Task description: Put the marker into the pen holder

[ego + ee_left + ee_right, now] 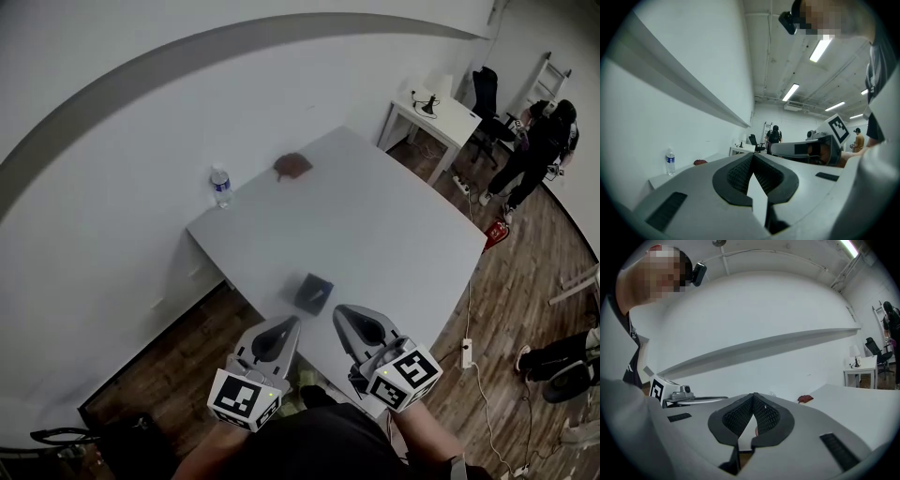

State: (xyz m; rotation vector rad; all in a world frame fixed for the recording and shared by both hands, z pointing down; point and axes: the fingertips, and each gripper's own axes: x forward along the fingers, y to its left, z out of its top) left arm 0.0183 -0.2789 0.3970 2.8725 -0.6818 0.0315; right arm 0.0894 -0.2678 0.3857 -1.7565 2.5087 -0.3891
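A dark square pen holder [313, 292] stands near the front edge of the white table [375, 225]. A pale streak shows on its top; I cannot tell whether that is the marker. No marker shows clearly in any view. My left gripper [289, 322] and right gripper [342, 312] hover side by side just in front of the holder, at the table's front edge. Both are shut with nothing between them: the tips touch in the left gripper view [753, 155] and in the right gripper view [753, 394].
A water bottle [220, 186] and a red-brown object [292, 166] sit along the table's far edge by the white wall. Beyond stand a small white desk [436, 112], an office chair [485, 94] and a person [539, 141]. A power strip [466, 352] lies on the wooden floor.
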